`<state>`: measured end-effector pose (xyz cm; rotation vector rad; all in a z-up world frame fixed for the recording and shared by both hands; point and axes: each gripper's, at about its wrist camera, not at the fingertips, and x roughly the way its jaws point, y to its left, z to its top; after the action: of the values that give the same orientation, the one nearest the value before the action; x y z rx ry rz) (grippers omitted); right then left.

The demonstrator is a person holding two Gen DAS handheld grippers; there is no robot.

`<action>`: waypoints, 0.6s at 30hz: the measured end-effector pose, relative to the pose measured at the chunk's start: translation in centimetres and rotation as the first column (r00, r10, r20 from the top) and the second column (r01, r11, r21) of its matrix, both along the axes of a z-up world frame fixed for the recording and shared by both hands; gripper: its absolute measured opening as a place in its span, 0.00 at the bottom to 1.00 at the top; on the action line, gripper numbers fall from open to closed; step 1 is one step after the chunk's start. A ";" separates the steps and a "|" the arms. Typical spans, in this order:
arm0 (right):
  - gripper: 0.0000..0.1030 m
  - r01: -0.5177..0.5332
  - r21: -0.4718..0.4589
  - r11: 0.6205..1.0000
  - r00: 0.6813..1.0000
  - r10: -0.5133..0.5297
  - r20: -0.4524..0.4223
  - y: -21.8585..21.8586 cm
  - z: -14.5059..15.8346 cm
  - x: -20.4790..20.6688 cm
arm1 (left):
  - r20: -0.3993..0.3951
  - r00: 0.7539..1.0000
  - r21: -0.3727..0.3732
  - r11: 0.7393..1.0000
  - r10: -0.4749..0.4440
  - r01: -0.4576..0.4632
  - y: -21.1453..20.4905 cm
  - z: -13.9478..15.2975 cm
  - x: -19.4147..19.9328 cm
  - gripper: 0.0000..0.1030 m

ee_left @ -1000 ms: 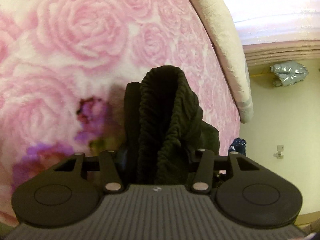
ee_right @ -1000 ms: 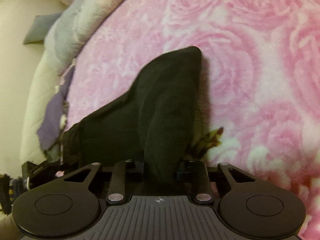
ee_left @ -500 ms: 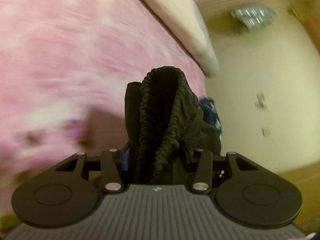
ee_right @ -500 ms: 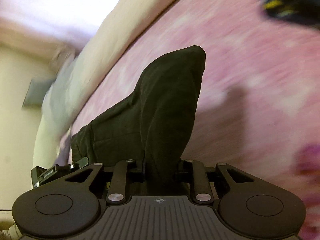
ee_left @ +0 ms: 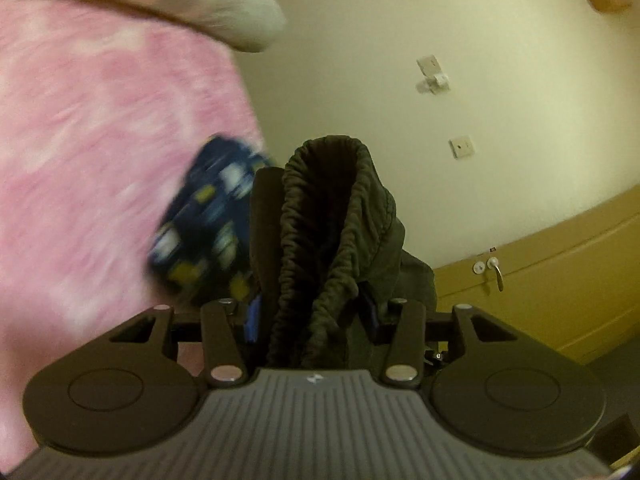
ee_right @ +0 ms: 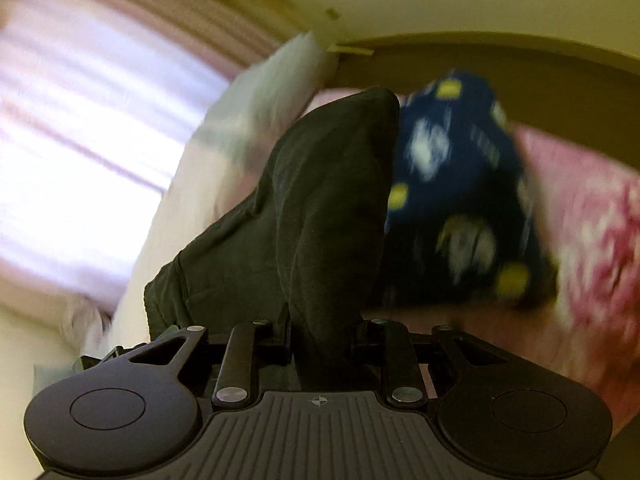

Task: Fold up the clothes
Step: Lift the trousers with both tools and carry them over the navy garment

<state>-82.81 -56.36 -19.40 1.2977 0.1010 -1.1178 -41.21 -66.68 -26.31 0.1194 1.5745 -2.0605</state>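
A black garment is held by both grippers. My left gripper is shut on its gathered elastic waistband, which stands up between the fingers. My right gripper is shut on a smooth fold of the same black garment, which trails to the left. A navy garment with white and yellow print lies on the pink rose blanket, left of the waistband in the left wrist view and right of the fold in the right wrist view. Both views are motion-blurred.
A cream pillow lies at the blanket's edge. A cream wall with sockets and a yellow-brown door with a handle are on the right. A bright curtained window fills the left of the right wrist view.
Both grippers have swung away from the blanket's middle toward its edge with the black garment still gripped. The navy printed garment, wall, door and window have come into view.
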 end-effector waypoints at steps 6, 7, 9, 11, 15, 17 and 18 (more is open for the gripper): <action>0.22 0.049 0.003 0.999 0.999 -0.049 -0.006 -6.8 0.3 -5.6 | 0.033 0.999 0.012 0.999 -0.039 0.039 -8.5 0.2 -6.0 0.41; 0.22 0.055 0.006 0.998 0.998 -0.055 -0.007 -7.9 -0.2 -6.1 | 0.039 0.998 0.017 0.999 -0.042 0.042 -9.9 -0.5 -6.8 0.41; 0.26 0.074 0.009 0.997 0.997 -0.074 -0.018 -9.7 -1.7 -7.2 | 0.070 0.997 0.028 0.999 -0.039 0.037 -11.9 -2.1 -7.9 0.43; 0.36 0.108 0.011 0.994 0.991 -0.107 -0.081 -11.1 -3.6 -7.6 | 0.119 0.992 0.051 0.998 -0.031 0.025 -13.3 -3.7 -8.8 0.47; 0.60 0.212 -0.002 0.977 0.944 -0.205 -0.260 -11.4 -6.6 -7.8 | 0.215 0.977 0.117 0.993 -0.001 -0.024 -14.3 -5.9 -8.8 0.50; 0.60 0.223 -0.010 0.975 0.949 -0.220 -0.226 -9.8 -7.4 -8.1 | 0.194 0.981 0.109 0.994 0.002 -0.024 -14.5 -5.8 -7.8 0.54; 0.60 0.226 -0.016 0.974 0.951 -0.225 -0.212 -8.9 -7.7 -8.1 | 0.193 0.981 0.095 0.995 0.012 -0.030 -14.6 -5.5 -7.3 0.54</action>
<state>-90.89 -65.26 -27.07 1.2148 0.1179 -1.4531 -48.47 -81.27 -31.77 0.3270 1.5494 -1.8935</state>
